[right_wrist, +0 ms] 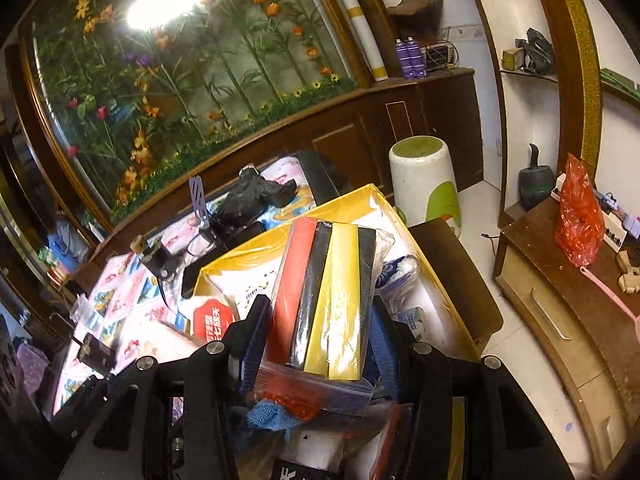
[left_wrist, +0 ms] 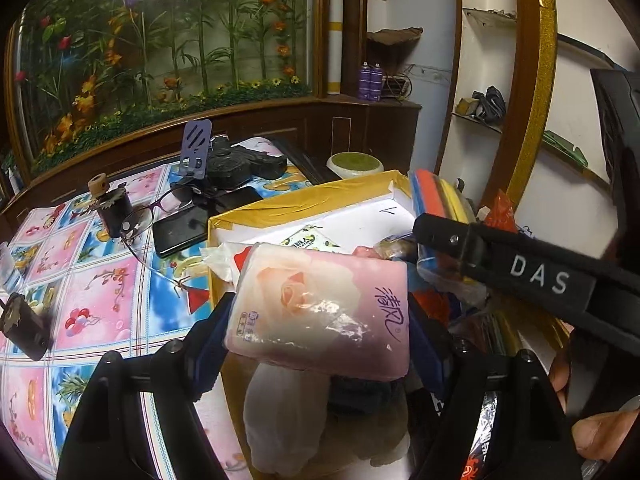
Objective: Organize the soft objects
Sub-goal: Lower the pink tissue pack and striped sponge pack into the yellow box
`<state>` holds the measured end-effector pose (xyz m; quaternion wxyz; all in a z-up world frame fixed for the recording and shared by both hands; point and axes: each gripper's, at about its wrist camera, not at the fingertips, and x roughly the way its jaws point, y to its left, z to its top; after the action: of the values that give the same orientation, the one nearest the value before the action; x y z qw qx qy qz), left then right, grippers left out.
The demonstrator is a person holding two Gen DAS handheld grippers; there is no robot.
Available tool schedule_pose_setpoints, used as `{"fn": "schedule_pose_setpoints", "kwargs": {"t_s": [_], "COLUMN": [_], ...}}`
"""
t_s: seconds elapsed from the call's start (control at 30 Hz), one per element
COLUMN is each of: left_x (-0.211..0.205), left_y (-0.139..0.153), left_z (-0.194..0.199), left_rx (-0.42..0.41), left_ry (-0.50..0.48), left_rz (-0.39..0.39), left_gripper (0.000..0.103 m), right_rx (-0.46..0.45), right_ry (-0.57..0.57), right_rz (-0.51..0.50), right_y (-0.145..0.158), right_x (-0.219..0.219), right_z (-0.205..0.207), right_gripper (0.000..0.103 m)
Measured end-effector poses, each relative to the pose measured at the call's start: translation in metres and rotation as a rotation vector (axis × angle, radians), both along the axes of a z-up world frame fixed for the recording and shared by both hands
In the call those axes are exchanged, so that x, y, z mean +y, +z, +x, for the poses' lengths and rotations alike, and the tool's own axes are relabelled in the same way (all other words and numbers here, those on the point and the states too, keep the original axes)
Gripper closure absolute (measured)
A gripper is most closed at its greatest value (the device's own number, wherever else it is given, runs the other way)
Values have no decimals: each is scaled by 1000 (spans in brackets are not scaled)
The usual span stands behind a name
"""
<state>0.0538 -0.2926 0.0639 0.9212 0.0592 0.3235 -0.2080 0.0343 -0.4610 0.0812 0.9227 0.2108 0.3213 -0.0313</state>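
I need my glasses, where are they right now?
In the left wrist view, the eyeglasses lie on the floral tablecloth, left of the yellow box, beside a black phone.

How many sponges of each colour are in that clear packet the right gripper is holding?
Counting the strips showing through the sponge pack in the right gripper, seen from the right wrist:
Red: 1
Black: 2
Yellow: 1
Total: 4 strips visible; any behind them are hidden.

box (left_wrist: 240,220) on table (left_wrist: 100,292), glasses (left_wrist: 152,212) left
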Motion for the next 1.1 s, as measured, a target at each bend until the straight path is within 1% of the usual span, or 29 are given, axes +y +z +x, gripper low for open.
{"fn": "schedule_pose_setpoints", "kwargs": {"t_s": [0.13, 0.3, 0.47, 0.67, 1.1], "left_x": [2, 2, 0, -2, -5], "left_y": [-3, -3, -4, -6, -5], "left_z": [3, 3, 2, 2, -1], "left_rx": [32, 26, 22, 39, 14], "left_ry": [-7, -9, -11, -10, -12], "left_rz": [-14, -5, 4, 3, 31], "left_gripper": [25, 25, 25, 25, 24], "right_rx": [11, 45, 54, 59, 68], "right_ry": [10, 15, 18, 12, -2], "right_rz": [-29, -55, -85, -89, -102], "right_y": [1, -6, -8, -9, -10], "right_x": [5, 13, 19, 18, 17], "right_z": [-1, 5, 6, 8, 9], "right_gripper": [51, 51, 51, 50, 50]}}
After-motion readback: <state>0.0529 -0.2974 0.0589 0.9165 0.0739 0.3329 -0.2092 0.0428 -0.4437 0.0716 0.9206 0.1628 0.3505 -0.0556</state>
